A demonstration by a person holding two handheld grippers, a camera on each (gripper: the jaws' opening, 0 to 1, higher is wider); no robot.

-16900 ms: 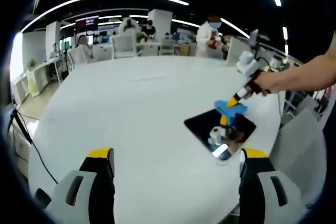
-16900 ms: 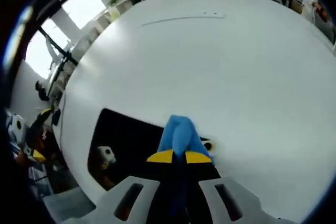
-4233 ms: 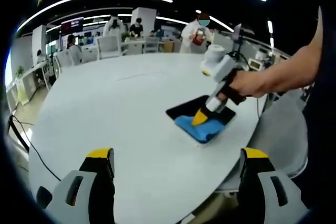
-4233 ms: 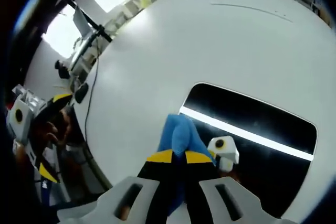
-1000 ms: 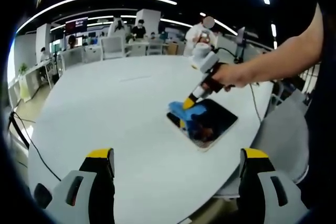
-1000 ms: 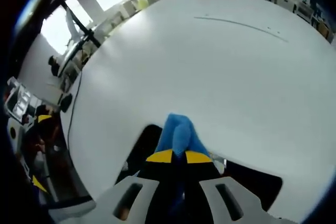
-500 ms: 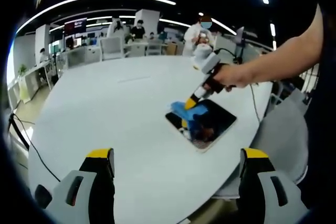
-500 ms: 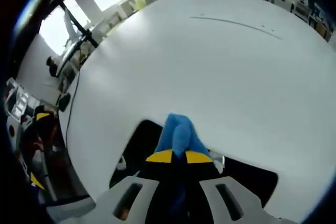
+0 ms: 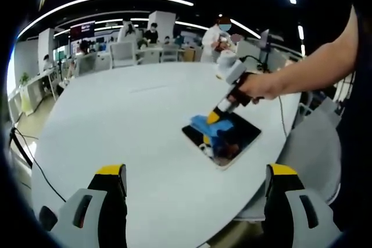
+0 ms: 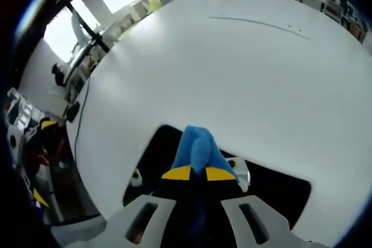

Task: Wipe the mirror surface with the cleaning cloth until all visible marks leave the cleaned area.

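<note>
Left gripper [image 9: 195, 201], at the near edge of the white table [image 9: 116, 120], has its jaws spread wide and carries nothing. Further right lies the mirror [image 9: 224, 137], near the table's right edge, with the blue cloth [image 9: 212, 125] pressed on its far left corner. Right gripper [image 10: 197, 173] pinches that cloth tightly. We judge the wipe midway; we should keep the cloth flat, overlap our strokes, and stay inside the mirror's border.
</note>
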